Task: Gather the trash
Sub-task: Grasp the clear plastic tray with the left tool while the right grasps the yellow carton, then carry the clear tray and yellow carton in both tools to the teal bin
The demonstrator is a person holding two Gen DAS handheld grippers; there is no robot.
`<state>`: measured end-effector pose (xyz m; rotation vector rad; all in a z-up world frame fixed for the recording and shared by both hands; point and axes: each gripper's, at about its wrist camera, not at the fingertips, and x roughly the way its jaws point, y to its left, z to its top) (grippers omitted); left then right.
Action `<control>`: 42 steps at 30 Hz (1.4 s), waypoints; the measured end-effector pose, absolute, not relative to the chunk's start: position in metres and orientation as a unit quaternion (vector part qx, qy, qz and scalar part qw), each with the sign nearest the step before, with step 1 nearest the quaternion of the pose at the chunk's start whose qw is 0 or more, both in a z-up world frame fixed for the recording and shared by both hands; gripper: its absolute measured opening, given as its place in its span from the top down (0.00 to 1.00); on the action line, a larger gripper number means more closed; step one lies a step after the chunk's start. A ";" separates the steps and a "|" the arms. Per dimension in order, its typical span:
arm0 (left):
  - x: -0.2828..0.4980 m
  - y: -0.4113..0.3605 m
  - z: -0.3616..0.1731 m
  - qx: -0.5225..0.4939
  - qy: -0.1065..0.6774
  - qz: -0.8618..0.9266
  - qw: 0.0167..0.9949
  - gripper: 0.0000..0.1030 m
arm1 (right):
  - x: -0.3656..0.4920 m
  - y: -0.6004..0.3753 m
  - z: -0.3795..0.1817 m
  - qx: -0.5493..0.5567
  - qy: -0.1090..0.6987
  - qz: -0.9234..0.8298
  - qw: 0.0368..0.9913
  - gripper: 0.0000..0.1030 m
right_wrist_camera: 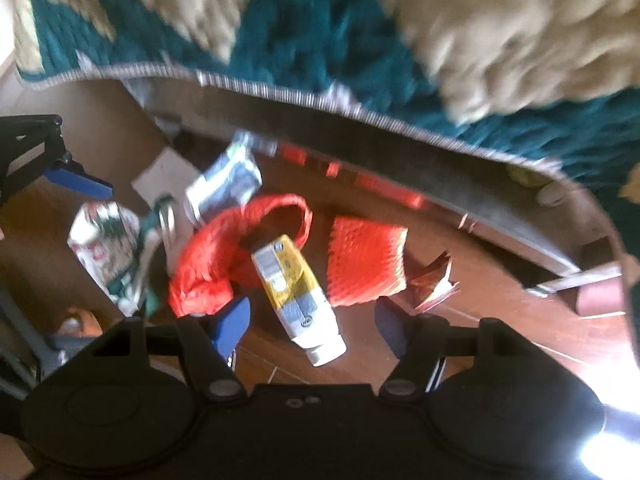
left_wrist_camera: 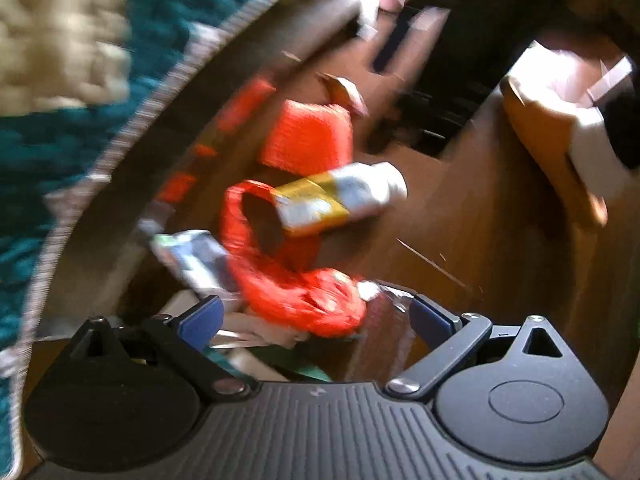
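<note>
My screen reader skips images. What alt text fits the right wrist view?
Open right tongs hang over a yellow and white tube lying on a wooden floor, among red netting and wrappers, beside a teal and cream rug.

Heavy motion blur across both views; teal-and-cream rug (right_wrist_camera: 320,40) smeared to soft streaks, weave unreadable. Orange mesh (left_wrist_camera: 304,148) and yellow-white tube (right_wrist_camera: 296,292) soft-edged, print illegible. Only near black housings at bottom fairly sharp. Daylight from one side: blown-out white glare at lower right corner of right wrist view, overexposed patch at upper right of left wrist view. Wood floor (right_wrist_camera: 500,312) warm, mid-bright, faint sheen. Dark band of shadow under rug edge. Fisheye bending, corners vignetted black.
</note>
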<state>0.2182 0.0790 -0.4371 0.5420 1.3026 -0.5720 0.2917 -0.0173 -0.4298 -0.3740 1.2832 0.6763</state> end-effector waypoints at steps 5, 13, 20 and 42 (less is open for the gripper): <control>0.193 0.069 -0.483 0.290 0.594 -0.307 0.685 0.03 | 0.296 -0.002 -0.465 -0.195 0.596 0.323 0.709 0.33; 0.174 0.066 -0.546 0.287 0.647 -0.318 0.630 0.03 | 0.295 0.028 -0.513 -0.267 0.589 0.359 0.672 0.34; 0.175 0.065 -0.577 0.279 0.682 -0.298 0.607 0.04 | 0.279 0.042 -0.541 -0.334 0.566 0.374 0.654 0.35; 0.174 0.071 -0.583 0.295 0.688 -0.302 0.591 0.59 | 0.264 0.045 -0.533 -0.336 0.597 0.319 0.655 0.53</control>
